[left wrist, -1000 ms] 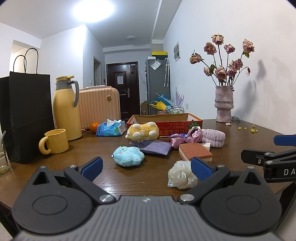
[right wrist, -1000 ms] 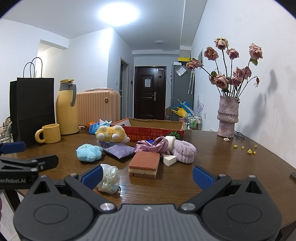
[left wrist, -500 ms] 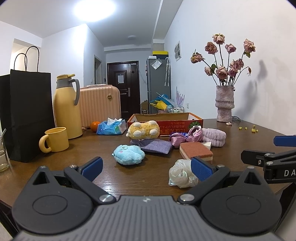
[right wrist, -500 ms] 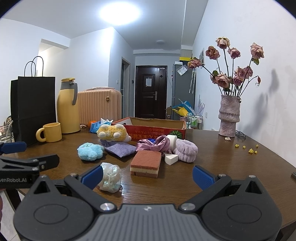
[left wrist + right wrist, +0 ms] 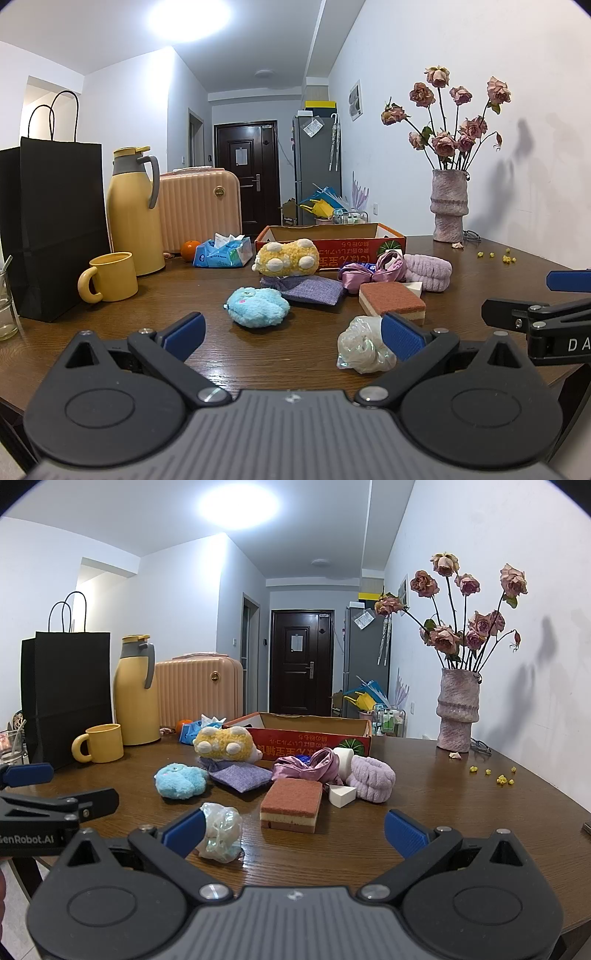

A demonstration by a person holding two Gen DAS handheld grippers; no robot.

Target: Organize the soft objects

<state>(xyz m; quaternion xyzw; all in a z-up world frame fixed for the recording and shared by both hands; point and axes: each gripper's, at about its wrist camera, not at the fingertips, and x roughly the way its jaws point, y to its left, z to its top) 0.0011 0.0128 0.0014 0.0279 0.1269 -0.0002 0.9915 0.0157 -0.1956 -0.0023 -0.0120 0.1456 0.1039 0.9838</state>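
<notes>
Soft things lie scattered on the brown table [image 5: 295, 354]: a blue plush [image 5: 257, 307], a yellow plush [image 5: 286, 257], a purple pouch [image 5: 306, 290], a pink satin scrunchie [image 5: 369, 271], a lilac headband [image 5: 430, 272], a brown sponge [image 5: 391, 303] and a white mesh puff [image 5: 364, 345]. A red cardboard box [image 5: 332, 240] stands open behind them. My left gripper [image 5: 293, 334] is open near the front edge, the puff beside its right finger. My right gripper [image 5: 295, 830] is open too, facing the sponge [image 5: 291, 805], with the puff [image 5: 221, 830] at its left finger.
At the left stand a black paper bag [image 5: 51, 225], a yellow thermos [image 5: 133, 218], a yellow mug [image 5: 110, 277], a tissue pack [image 5: 221, 253] and an orange [image 5: 190, 249]. A vase of dried roses [image 5: 448, 205] stands back right. A white wedge sponge [image 5: 341, 794] lies by the headband.
Both grippers have crept slightly forward toward the pile; the objects look a little larger. Nothing on the table has moved, and both stay open.
</notes>
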